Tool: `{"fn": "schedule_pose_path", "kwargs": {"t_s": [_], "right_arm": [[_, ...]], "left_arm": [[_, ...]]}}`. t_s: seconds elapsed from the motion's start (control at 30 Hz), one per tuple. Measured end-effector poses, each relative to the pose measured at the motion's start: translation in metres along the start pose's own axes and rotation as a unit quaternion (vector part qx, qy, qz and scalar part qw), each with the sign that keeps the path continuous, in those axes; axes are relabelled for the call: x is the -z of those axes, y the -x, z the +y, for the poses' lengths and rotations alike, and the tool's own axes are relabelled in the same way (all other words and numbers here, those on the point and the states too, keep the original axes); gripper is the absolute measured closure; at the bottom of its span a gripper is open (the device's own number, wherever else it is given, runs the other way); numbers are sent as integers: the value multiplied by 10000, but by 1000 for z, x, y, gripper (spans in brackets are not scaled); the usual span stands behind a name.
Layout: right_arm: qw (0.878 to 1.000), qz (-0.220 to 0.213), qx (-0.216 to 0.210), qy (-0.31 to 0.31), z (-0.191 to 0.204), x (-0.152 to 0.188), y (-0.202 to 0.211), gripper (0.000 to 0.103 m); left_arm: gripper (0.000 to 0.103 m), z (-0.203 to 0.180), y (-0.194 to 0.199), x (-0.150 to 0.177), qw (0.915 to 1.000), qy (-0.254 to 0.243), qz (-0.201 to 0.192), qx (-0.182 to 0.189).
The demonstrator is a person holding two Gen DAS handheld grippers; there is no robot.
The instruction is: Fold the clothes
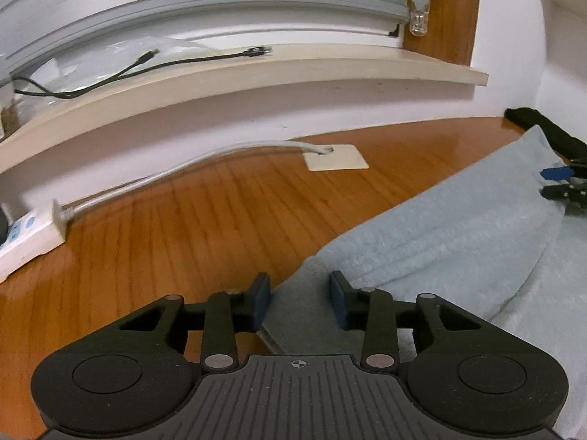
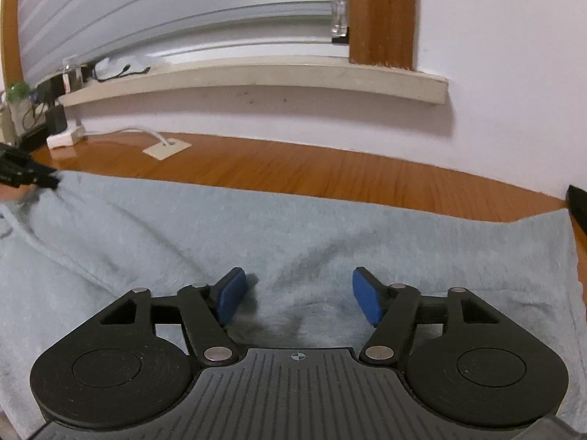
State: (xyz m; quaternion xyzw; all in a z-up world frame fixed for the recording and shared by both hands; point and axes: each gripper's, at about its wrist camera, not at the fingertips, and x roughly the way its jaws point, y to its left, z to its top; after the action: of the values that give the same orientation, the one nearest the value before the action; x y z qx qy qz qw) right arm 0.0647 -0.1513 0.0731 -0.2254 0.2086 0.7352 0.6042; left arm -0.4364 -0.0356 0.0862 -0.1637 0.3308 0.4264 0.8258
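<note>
A light blue fleecy garment [image 1: 458, 227] [image 2: 293, 227] lies spread on the wooden table [image 1: 183, 227] [image 2: 330, 168], with one layer folded over another in the left wrist view. My left gripper [image 1: 301, 300] stands open over the garment's left edge, and its blue pads are clear of the cloth. My right gripper [image 2: 299, 299] is open wide just above the middle of the cloth, with nothing between its fingers. The right gripper [image 1: 565, 187] also shows at the far right of the left wrist view. The left gripper [image 2: 25, 176] shows at the far left of the right wrist view.
A white power strip [image 1: 25, 238] and its grey cable [image 1: 183, 163] run to a cream plate [image 1: 335, 157] on the table by the wall. A window sill [image 1: 256, 73] with black cables juts out above. A black object [image 1: 543, 128] lies behind the garment at right.
</note>
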Motion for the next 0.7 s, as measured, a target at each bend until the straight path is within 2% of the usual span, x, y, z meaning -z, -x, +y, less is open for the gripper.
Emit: {"fn": "schedule_pose_path", "kwargs": {"t_s": [0.03, 0.17, 0.23, 0.27, 0.43, 0.53, 0.6, 0.7], "right_arm": [[10000, 8, -4, 15, 0, 0, 0, 38], [10000, 15, 17, 65, 2, 0, -1, 35], [10000, 11, 43, 73, 3, 0, 0, 33], [9999, 3, 75, 85, 3, 0, 0, 32], [9995, -256, 168, 63, 5, 0, 16, 30], [9991, -379, 196, 63, -3, 0, 43, 29], [9986, -443, 288, 79, -11, 3, 64, 29], [9972, -387, 646, 42, -32, 21, 98, 24]], "left_arm": [[61, 0, 2, 0, 10000, -25, 2, -46], [39, -10, 4, -8, 9992, -151, -92, -361], [35, -20, 5, -14, 9989, -142, -239, -379], [29, -26, 5, -19, 9988, -143, -337, -337], [18, -68, 0, -45, 9964, -218, -807, 120], [0, -98, -13, -60, 9932, -227, -1011, 539], [0, -116, -24, -64, 9906, -282, -1025, 859], [0, -137, -40, -61, 9872, -290, -967, 1239]]}}
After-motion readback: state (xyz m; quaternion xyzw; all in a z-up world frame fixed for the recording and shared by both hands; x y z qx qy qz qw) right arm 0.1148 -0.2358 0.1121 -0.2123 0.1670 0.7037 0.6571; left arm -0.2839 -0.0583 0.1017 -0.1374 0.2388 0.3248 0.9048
